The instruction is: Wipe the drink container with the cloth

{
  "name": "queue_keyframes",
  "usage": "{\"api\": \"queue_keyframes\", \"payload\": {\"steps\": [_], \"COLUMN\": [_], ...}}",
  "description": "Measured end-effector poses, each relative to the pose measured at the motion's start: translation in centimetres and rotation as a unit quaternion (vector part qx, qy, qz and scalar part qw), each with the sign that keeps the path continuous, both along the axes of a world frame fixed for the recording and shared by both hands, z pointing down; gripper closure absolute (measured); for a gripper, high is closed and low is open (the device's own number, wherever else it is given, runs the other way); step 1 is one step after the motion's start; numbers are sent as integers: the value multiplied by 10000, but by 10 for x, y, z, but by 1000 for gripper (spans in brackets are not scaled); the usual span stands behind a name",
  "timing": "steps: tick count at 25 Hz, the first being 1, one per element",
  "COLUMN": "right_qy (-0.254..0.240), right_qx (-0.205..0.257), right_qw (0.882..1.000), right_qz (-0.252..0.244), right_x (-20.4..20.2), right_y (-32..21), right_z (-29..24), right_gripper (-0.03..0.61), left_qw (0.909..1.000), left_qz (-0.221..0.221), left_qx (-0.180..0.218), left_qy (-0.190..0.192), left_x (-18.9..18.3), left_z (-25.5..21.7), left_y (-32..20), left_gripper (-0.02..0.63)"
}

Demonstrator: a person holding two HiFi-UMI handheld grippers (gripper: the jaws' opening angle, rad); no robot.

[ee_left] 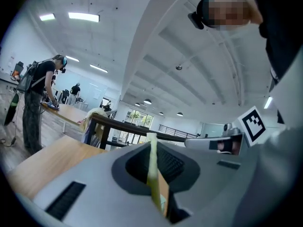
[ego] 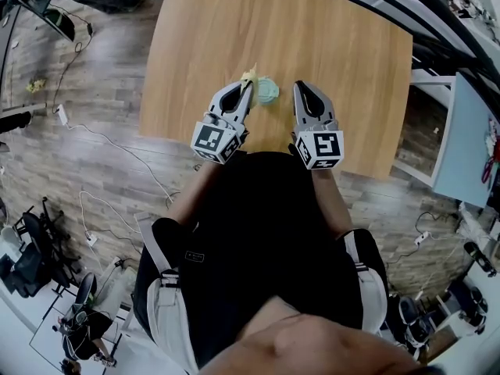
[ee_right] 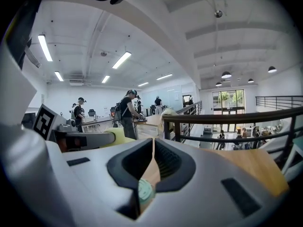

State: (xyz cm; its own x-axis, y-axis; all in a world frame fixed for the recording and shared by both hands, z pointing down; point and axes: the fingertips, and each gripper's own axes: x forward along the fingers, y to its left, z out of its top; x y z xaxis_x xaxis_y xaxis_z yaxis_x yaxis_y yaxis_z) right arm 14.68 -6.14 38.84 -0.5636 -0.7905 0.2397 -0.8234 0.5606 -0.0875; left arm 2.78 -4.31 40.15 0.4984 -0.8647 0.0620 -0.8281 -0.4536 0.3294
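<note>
Pinching cloth (ego: pixel 250 76), left tool (ego: pixel 245 89) has container (ego: pixel 269 91) just to its right; right tool (ego: pixel 301 87), pressed together and empty, sits slightly farther.

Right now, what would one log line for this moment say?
left gripper: shut on yellow cloth | right gripper: shut, empty | green drink container: on table between gripper tips | cloth-container contact: unclear

The person wears a black top (ego: pixel 266 233) with pale grey straps (ego: pixel 168 291) down both sides. The left gripper (ego: pixel 248 83) and right gripper (ego: pixel 301 87) have light grey shells with black jaw linings. Each carries a white cube (ego: pixel 215 141) printed with black square markers.
</note>
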Motion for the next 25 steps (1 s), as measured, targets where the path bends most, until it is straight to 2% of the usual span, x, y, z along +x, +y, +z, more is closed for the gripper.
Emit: {"api": "queue_keyframes", "payload": {"steps": [8,15,25], "right_qy": [-98,-272,-271], "right_qx": [152,22,31], "right_qw": [9998,9994,9993], "right_qz": [110,212,250], "right_x": [6,11,14], "right_y": [12,16,16], "right_z": [1,7,7], "right_gripper": [543,543,544], "left_qw": [9989,9991,9990], "left_qz": [-321,-220,-216], "left_qx": [85,57,85], "left_qy": [-336,-355,-372], "left_x": [-4,6,6], "left_z": [5,9,7], "left_y": [8,12,10], "left_gripper": [583,583,583]}}
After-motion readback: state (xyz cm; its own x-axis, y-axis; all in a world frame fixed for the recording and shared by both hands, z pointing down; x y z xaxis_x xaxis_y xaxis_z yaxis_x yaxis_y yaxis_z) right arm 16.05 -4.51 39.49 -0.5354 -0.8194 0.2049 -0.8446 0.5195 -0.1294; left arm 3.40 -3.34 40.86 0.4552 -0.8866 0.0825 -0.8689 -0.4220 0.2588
